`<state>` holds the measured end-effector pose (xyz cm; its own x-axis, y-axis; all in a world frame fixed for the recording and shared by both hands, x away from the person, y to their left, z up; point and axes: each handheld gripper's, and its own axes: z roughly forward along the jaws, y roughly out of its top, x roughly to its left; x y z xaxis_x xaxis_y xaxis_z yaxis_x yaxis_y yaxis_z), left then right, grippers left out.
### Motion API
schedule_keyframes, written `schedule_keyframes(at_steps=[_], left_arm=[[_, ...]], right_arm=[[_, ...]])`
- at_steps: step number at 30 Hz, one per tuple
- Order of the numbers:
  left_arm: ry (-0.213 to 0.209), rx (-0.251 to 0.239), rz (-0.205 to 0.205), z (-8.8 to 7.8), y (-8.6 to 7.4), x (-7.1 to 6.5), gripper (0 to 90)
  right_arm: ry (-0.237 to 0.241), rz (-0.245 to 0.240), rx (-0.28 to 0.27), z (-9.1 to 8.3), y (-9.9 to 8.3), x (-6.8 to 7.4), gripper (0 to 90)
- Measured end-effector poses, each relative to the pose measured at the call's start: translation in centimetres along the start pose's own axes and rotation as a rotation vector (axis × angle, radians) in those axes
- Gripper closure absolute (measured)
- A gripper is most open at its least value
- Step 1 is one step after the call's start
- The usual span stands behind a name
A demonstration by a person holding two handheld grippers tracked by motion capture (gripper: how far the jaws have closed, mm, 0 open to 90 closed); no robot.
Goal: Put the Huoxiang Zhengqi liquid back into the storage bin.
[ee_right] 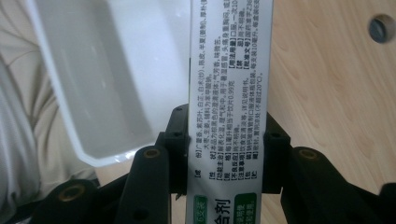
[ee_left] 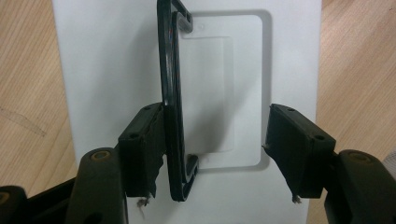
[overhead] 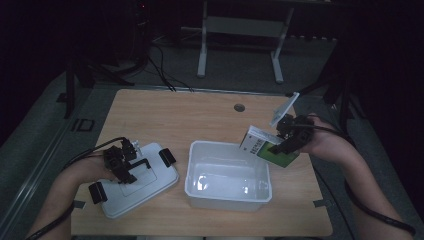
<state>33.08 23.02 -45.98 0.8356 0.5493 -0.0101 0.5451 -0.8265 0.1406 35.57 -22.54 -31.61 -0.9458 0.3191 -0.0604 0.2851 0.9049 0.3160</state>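
A white bin (overhead: 225, 200) stands at the middle of the wooden table, with nothing in it. Left of it lies its white lid (overhead: 150, 192), which carries a black handle (overhead: 140, 164). My left gripper (overhead: 125, 162) hangs over the lid, open. In the left gripper view the raised handle (ee_left: 170, 93) leans against the left pad, while the right pad stands well apart; the lid (ee_left: 102, 70) lies below. My right gripper (overhead: 285, 140) is shut on a green and white printed box (overhead: 265, 147), tilted over the bin's right rim. The box (ee_right: 229, 70) runs up between the jaws beside the bin (ee_right: 93, 70).
Black clips (overhead: 167, 157) sit at the lid's two ends. A round cable hole (overhead: 239, 107) lies in the table's far middle. White frame legs (overhead: 202, 50) and cables stand on the dark floor behind. Bare wood stretches beyond the bin.
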Motion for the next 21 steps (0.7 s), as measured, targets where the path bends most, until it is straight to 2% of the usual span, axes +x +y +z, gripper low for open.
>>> schedule_keyframes(at_steps=[16, 21], left_arm=[[-0.008, 0.004, -0.003, 0.2, -0.1, 0.1, 38.3], [-0.012, 0.004, -0.004, 0.3, -0.2, 0.1, 38.3]], right_arm=[[0.067, -0.133, -0.032, 0.9, 2.5, 3.4, 64.2], [0.088, -0.168, -0.019, 1.8, 3.2, 4.4, 64.2]])
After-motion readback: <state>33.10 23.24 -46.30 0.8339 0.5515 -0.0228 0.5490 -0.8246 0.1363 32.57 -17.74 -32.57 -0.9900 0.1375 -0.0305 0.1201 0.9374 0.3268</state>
